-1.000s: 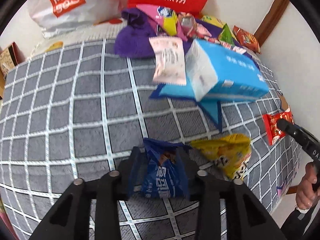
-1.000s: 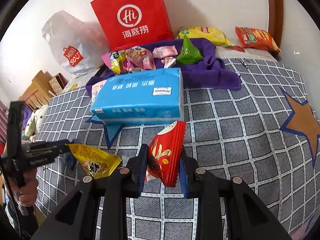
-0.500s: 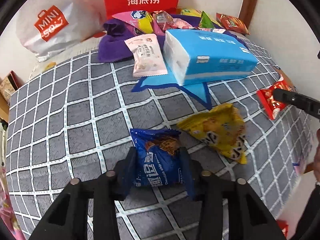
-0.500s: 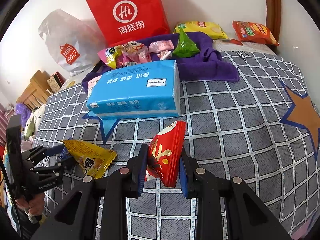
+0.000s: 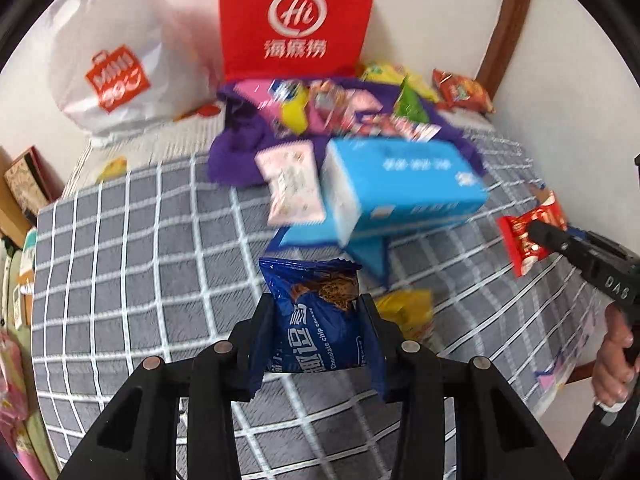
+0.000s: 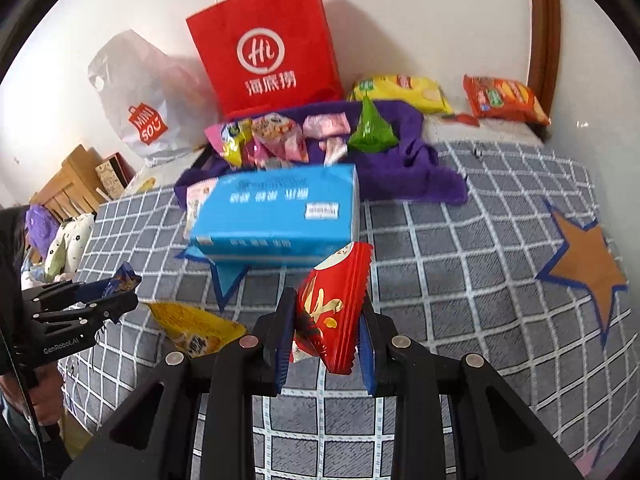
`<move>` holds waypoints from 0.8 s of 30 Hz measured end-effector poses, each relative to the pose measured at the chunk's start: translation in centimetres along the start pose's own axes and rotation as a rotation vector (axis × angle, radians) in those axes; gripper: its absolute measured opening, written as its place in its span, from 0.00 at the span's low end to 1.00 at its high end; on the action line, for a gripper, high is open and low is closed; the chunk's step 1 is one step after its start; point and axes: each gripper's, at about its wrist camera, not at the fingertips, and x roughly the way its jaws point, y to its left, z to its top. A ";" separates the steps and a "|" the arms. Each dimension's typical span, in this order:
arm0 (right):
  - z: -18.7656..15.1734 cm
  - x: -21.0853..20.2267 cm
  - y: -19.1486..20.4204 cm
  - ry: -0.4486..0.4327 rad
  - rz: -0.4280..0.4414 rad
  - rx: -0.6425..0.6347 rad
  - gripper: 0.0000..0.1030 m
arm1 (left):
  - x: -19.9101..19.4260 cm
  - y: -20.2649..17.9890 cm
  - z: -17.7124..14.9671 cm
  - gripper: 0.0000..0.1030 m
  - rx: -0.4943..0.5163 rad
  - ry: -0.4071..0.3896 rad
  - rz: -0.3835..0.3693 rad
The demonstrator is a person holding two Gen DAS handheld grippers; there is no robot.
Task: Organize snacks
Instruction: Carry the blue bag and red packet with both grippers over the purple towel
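My left gripper (image 5: 318,316) is shut on a blue chocolate chip cookie packet (image 5: 316,312) and holds it above the grey checked bedspread (image 5: 140,260). A red snack packet (image 6: 334,308) stands upright between the pads of my right gripper (image 6: 326,320), which is shut on it over the same bedspread (image 6: 460,280). The left gripper (image 6: 120,298) with the blue packet (image 6: 124,278) shows at the left edge of the right wrist view. At the right edge of the left wrist view, the red packet (image 5: 528,236) sticks out of the right gripper (image 5: 540,232). A yellow packet (image 5: 408,312) (image 6: 196,328) lies flat between them.
A blue tissue pack (image 6: 276,208) lies mid-bed. Behind it a purple cloth (image 6: 400,160) carries several small snacks. A red paper bag (image 6: 268,44) and a white plastic bag (image 6: 140,100) lean on the wall. Yellow (image 6: 400,90) and orange (image 6: 504,98) packets lie at the back right. A pink packet (image 5: 292,180) sits beside the tissues.
My left gripper has lifted the blue cookie packet off the bedspread, and the view now tilts toward the wall. The right gripper has risen slightly with the red packet.
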 end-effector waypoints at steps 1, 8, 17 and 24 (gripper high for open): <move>0.3 -0.3 0.1 -0.011 -0.001 -0.004 0.27 | -0.3 -0.3 0.6 0.38 0.002 -0.009 -0.015; 2.7 -2.1 0.8 -0.064 -0.037 -0.025 0.27 | -1.0 -1.2 4.1 0.38 0.007 -0.050 -0.033; 6.4 -3.2 1.2 -0.129 -0.070 -0.046 0.27 | -2.2 -0.7 8.3 0.38 -0.048 -0.090 -0.081; 10.0 -2.1 1.7 -0.139 -0.080 -0.047 0.27 | -1.9 -0.1 11.6 0.38 -0.070 -0.107 -0.091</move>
